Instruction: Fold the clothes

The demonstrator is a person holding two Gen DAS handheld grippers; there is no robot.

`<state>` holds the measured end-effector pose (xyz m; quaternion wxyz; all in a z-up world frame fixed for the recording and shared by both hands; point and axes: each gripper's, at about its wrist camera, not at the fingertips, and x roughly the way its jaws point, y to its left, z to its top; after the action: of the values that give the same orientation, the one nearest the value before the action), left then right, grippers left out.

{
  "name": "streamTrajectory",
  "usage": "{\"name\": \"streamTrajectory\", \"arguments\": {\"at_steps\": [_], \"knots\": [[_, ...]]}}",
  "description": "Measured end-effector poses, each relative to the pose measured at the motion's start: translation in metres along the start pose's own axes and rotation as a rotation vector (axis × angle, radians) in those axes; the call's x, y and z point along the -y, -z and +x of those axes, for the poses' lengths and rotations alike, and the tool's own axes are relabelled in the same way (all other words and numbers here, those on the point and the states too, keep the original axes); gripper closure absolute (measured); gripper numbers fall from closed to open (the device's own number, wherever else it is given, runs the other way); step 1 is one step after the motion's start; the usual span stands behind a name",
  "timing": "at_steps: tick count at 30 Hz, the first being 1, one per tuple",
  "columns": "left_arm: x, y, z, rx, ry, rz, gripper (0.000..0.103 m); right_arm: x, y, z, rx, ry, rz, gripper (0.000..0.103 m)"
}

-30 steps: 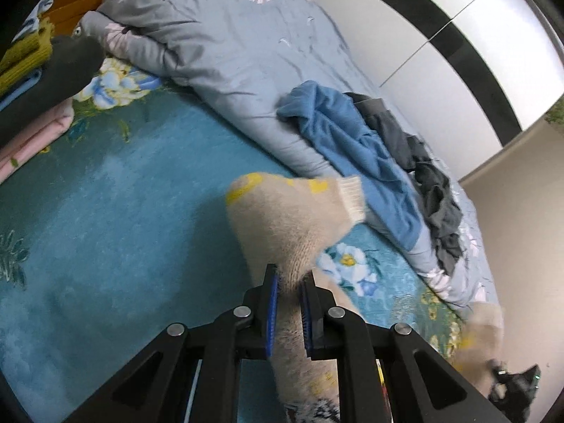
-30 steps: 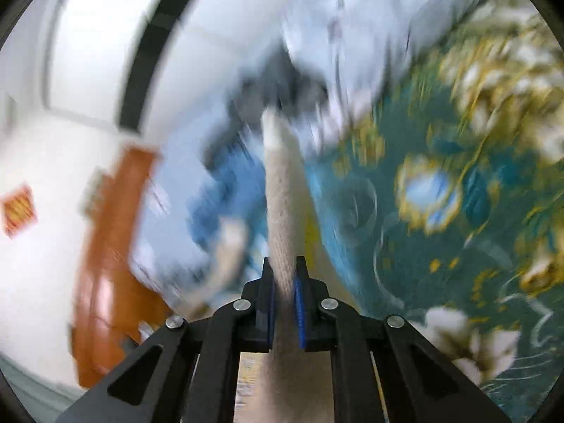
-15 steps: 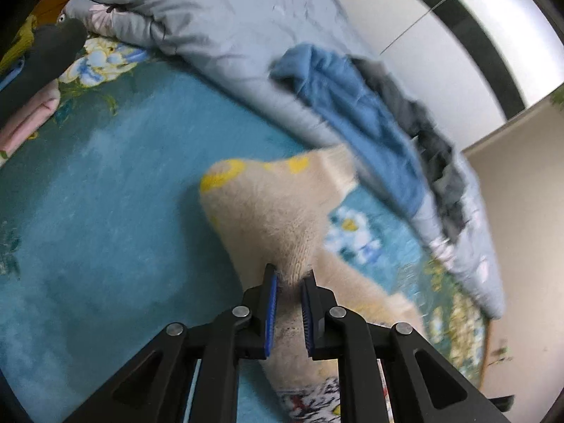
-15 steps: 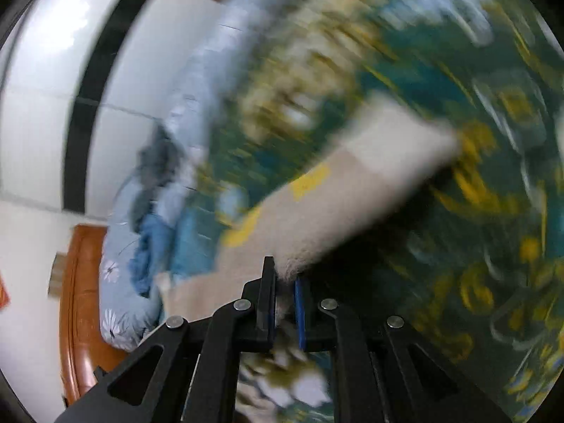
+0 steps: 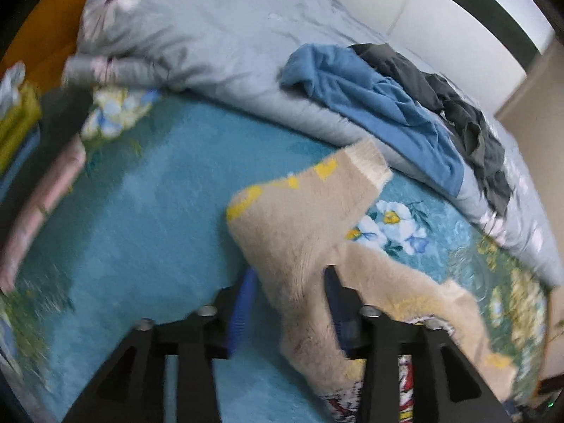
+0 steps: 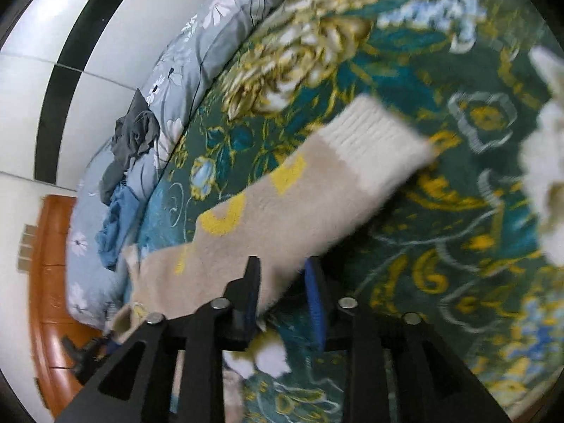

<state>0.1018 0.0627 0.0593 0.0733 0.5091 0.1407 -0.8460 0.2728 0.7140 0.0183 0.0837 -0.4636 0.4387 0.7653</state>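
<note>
A beige fuzzy sweater (image 5: 299, 218) with yellow marks and white cuffs lies on the teal floral bedspread (image 5: 148, 211). My left gripper (image 5: 289, 278) is open, its blue-padded fingers apart on either side of one sleeve. In the right wrist view the other sleeve (image 6: 317, 190), with its white ribbed cuff, lies flat on the bedspread (image 6: 458, 229). My right gripper (image 6: 282, 268) is open, its fingers apart around the sleeve's near edge.
A grey-blue floral duvet (image 5: 211, 35) is bunched at the back with a blue garment (image 5: 380, 105) and a dark grey garment (image 5: 458, 105) on it. Folded pink and dark clothes (image 5: 46, 183) are stacked at the left. A wooden headboard (image 6: 49, 282) is behind.
Both grippers were shut on the sweater sleeves and have opened. The right sleeve has come down flat on the bedspread. The left sleeve has settled lower.
</note>
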Motion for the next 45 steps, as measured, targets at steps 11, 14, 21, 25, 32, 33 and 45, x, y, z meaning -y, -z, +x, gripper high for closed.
{"name": "streamTrajectory", "arguments": {"at_steps": [11, 14, 21, 25, 32, 33, 45], "knots": [[0.06, -0.017, 0.045, -0.102, -0.137, 0.452, 0.035, -0.105, 0.01, 0.021, 0.013, -0.099, -0.288, 0.009], [0.067, -0.012, 0.059, -0.136, -0.168, 0.531, 0.033, -0.127, 0.017, 0.045, -0.017, -0.119, -0.302, 0.0], [0.059, -0.029, 0.067, -0.102, -0.184, 0.504, 0.074, -0.169, 0.039, 0.085, -0.131, -0.161, -0.352, 0.0], [0.036, -0.044, 0.054, -0.063, -0.12, 0.352, 0.084, -0.176, 0.042, 0.092, -0.152, -0.168, -0.365, 0.0], [-0.059, -0.042, 0.02, -0.045, -0.054, -0.129, 0.091, -0.189, 0.039, 0.106, -0.177, -0.179, -0.383, 0.0], [-0.072, -0.038, 0.022, -0.07, -0.045, -0.192, 0.091, -0.193, 0.038, 0.111, -0.182, -0.174, -0.396, 0.0], [-0.077, -0.031, -0.001, -0.092, 0.107, -0.218, 0.061, -0.251, 0.024, 0.196, -0.368, -0.069, -0.76, 0.0]]}}
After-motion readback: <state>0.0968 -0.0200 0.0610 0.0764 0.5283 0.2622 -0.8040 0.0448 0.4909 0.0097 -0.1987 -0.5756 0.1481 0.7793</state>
